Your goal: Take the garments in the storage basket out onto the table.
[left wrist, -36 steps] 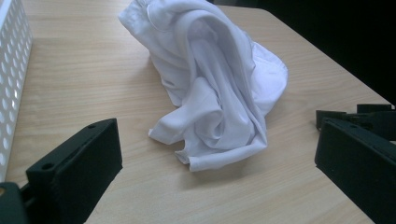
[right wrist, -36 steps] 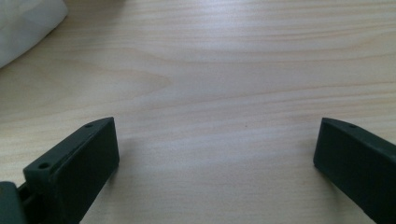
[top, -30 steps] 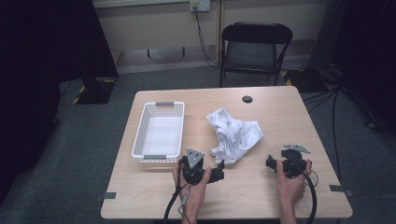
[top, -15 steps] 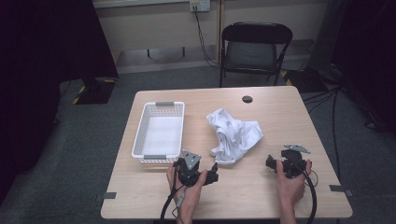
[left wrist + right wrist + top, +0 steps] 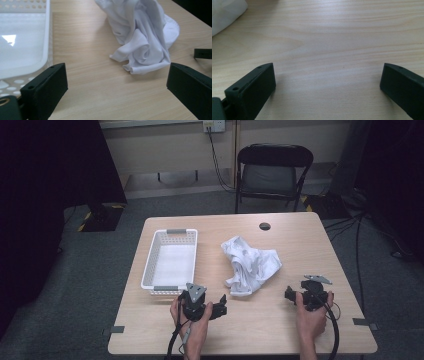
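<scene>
A crumpled white cloth (image 5: 251, 265) lies on the light wooden table (image 5: 280, 325), right of centre, bunched into folds with one rolled corner reaching toward the person's edge. To its left sits a white perforated basket (image 5: 150, 270), its long side running away from the person and its inside bare, standing apart from the cloth with a strip of tabletop between them. The left gripper (image 5: 220, 306) rests low over the table just in front of the basket's near end, held in the person's left hand (image 5: 192, 330), and it points toward the cloth's near corner; in the left gripper view its two black jaws stand wide apart with nothing between them but wood, and the cloth (image 5: 142, 37) lies a little ahead, not touched, with the basket's wall (image 5: 48, 45) along the left side. The right gripper (image 5: 290, 294) is held in the right hand (image 5: 312, 317) near the table's right front, to the right of the cloth and clear of it, its nose turned leftward toward the fabric. In the right gripper view its jaws are likewise spread wide over bare wood, gripping nothing, and a bit of the cloth (image 5: 224, 15) shows at the upper left corner (the far black tip at the right edge of the left gripper view is this same right gripper (image 5: 203, 53)). A cable trails from each gripper off the near edge. Beyond the table stands a dark folding chair (image 5: 274, 170) on the grey floor.
</scene>
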Available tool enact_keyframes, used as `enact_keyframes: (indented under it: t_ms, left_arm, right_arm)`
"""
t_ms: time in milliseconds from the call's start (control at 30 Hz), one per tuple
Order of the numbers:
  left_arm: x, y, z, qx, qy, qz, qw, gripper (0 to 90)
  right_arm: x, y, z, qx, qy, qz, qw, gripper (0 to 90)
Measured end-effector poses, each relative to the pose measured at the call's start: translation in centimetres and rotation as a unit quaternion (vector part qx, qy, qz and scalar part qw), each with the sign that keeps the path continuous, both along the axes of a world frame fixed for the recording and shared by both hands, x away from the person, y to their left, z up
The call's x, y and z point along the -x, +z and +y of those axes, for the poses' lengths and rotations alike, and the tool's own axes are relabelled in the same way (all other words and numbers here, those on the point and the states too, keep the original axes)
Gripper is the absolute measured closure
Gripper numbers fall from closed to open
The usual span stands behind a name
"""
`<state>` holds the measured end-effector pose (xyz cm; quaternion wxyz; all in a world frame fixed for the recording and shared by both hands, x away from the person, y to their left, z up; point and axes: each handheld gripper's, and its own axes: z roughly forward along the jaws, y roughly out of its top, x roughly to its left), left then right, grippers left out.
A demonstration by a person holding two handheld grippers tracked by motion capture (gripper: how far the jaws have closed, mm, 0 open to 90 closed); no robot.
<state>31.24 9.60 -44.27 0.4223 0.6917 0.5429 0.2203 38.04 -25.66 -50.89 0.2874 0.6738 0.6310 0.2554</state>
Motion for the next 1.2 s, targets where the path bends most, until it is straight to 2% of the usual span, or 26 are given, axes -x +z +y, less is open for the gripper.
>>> enact_keyframes:
  t_ms: [67,167,233,467,633,700,767,1000,1200]
  left_arm:
    - [0.0,-0.1,0.3,0.006,0.012,0.004,0.9999,2.6]
    - [0.1,-0.1,0.8,0.0,0.016,0.012,0.9998,2.5]
    - [0.1,-0.2,1.2,0.007,0.023,0.01,0.9997,2.5]
    - [0.0,-0.5,2.7,0.007,0.037,0.011,0.9992,2.0]
    - [-0.1,-1.0,3.6,0.012,0.031,0.015,0.9994,0.6]
    - [-0.1,-1.3,3.9,0.01,0.036,0.017,0.9991,0.6]
    - [-0.2,-1.4,4.2,0.004,0.045,0.021,0.9988,0.6]
    - [-0.4,-2.3,6.0,0.014,0.075,0.031,0.9966,0.5]
    - [-0.9,-3.7,7.2,0.008,0.095,0.053,0.994,0.5]
  right_arm:
    - [0.0,0.0,0.0,0.0,0.0,0.0,1.0,0.0]
    - [0.0,0.0,0.0,0.0,-0.002,0.0,1.0,0.0]
    - [0.0,0.0,0.0,0.0,-0.003,0.0,1.0,0.0]
    - [0.0,0.0,0.1,0.0,-0.003,0.0,1.0,0.0]
    - [0.0,0.0,0.1,0.0,-0.003,0.0,1.0,0.0]
    - [0.0,0.0,0.1,0.0,-0.004,0.0,1.0,0.0]
    - [0.0,0.0,0.1,0.0,-0.006,0.0,1.0,0.0]
    - [0.0,0.0,0.1,0.0,-0.006,0.0,1.0,0.0]
    - [0.0,0.0,0.1,0.0,-0.006,0.0,1.0,0.0]
